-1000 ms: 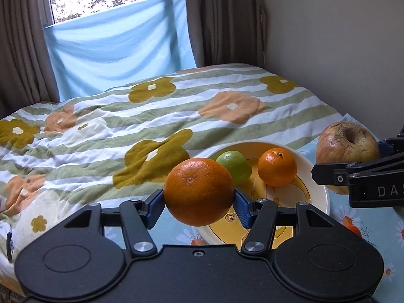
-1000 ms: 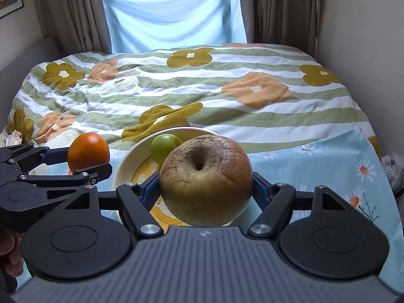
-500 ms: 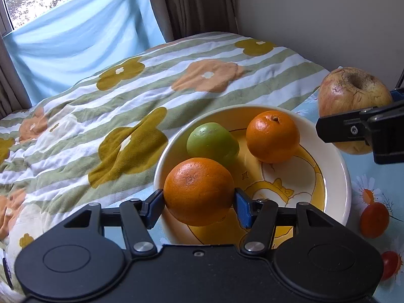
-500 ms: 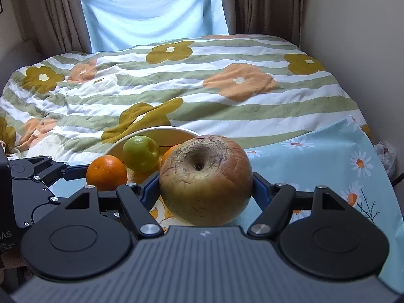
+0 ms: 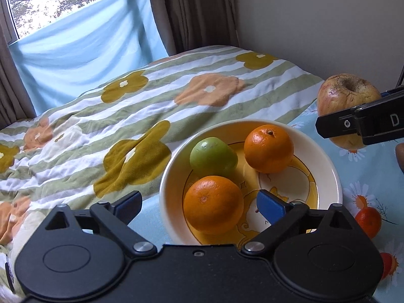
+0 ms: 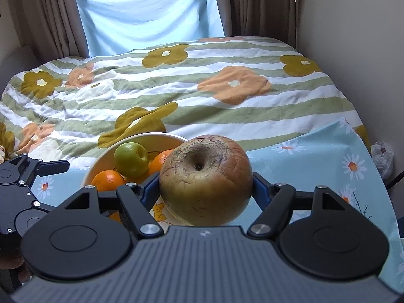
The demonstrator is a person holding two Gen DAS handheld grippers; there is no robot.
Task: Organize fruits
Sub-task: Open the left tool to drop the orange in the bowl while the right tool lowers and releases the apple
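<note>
A cream bowl (image 5: 330,166) with a yellow cartoon inside sits on a light blue daisy cloth. It holds a green apple (image 5: 213,156) and two oranges. The nearer orange (image 5: 213,204) rests on the bowl's floor between the jaws of my left gripper (image 5: 199,203). Those jaws are opening, and the blue pads stand clear of the orange on both sides. My right gripper (image 6: 204,189) is shut on a large wrinkled brownish apple (image 6: 205,179), held in the air just right of the bowl (image 6: 141,136). The left wrist view shows that apple (image 5: 346,93) at the right edge.
A green-striped flower quilt (image 6: 176,96) covers the bed behind the bowl. The wall runs along the right, and curtains and a window are at the back. Small red-orange round shapes (image 5: 368,222) lie on the cloth; I cannot tell fruit from print. A white bag (image 6: 383,156) lies by the wall.
My left gripper came down over the bowl, then opened and let go of the orange, which now lies in the bowl. The right gripper drifted toward the bowl, still holding the apple.
</note>
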